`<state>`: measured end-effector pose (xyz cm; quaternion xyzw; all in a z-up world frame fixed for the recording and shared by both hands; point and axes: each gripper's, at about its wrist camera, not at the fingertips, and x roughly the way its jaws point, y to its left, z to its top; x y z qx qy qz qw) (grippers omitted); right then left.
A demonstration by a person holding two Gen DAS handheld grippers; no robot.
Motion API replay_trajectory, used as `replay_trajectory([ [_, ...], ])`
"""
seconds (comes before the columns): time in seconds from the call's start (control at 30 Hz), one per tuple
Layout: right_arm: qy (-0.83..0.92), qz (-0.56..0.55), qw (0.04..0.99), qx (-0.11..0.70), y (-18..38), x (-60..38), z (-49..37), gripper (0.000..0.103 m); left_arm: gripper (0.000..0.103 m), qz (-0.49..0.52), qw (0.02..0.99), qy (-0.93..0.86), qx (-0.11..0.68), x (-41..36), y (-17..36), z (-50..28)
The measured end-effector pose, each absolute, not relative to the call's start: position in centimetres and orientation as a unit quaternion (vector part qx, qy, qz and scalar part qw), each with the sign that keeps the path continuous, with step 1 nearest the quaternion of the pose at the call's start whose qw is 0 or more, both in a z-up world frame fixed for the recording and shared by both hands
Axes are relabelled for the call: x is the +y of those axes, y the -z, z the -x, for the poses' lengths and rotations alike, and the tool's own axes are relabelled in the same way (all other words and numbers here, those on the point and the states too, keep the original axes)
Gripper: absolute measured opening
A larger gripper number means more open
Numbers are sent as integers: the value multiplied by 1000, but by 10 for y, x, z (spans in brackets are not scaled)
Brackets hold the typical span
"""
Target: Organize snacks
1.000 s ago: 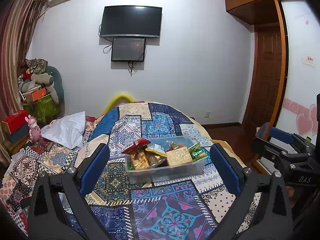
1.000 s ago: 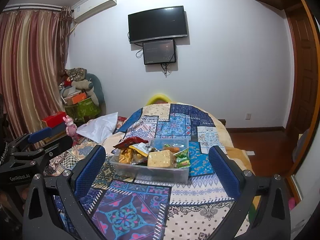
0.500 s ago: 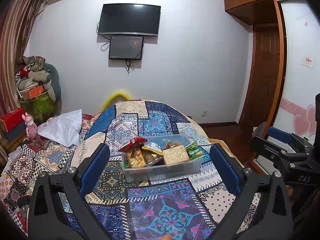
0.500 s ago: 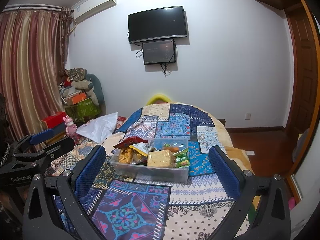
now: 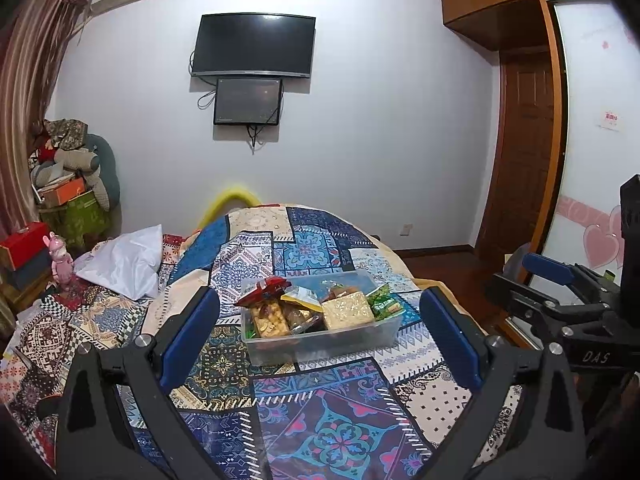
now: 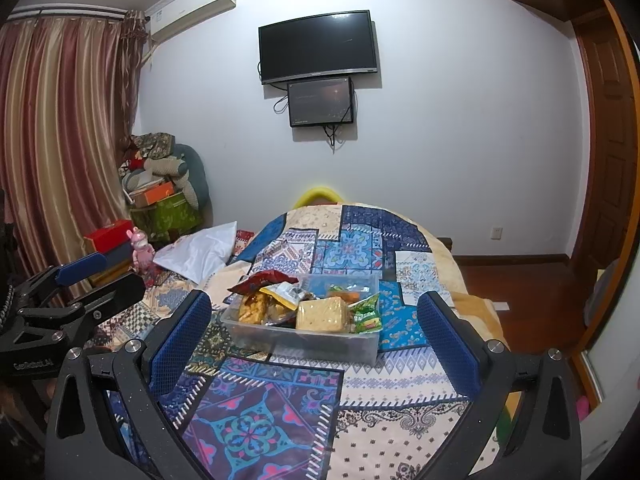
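A clear plastic bin [image 5: 356, 338] [image 6: 316, 342] stands on a patchwork bedspread [image 5: 320, 420] [image 6: 280, 400], filled with snack packs: a red bag [image 5: 264, 286] [image 6: 264, 280], a pale yellow block of crackers [image 5: 347, 309] [image 6: 322, 314], and green packets [image 5: 383, 303] [image 6: 366, 314]. My left gripper [image 5: 320, 336] hangs open in front of the bin, nothing between its blue pads [image 5: 188, 332]. My right gripper [image 6: 316, 344] is likewise open and apart from the bin; it also shows at the right edge of the left wrist view, right gripper [image 5: 556, 284].
A white pillow [image 5: 120, 262] [image 6: 200, 250] lies left of the bin. A pink toy figure [image 5: 60, 258] and stacked boxes and bags [image 6: 160, 200] fill the left corner by the curtain [image 6: 60, 140]. A TV [image 5: 252, 50] hangs on the far wall; a wooden door [image 5: 524, 152] stands right.
The left wrist view has shifted a little, with the bin sliding slightly left and down between its fingers. The right wrist view is nearly unchanged. Both grippers stay open.
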<state>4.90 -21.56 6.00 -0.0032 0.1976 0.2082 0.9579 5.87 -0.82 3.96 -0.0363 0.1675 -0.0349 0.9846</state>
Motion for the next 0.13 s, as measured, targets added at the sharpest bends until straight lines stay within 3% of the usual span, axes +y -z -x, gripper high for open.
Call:
replay_trajectory([
  [0.13, -210, 3, 957, 200, -58, -214, -49, 103, 101, 39, 984, 34, 171, -7, -40, -60],
])
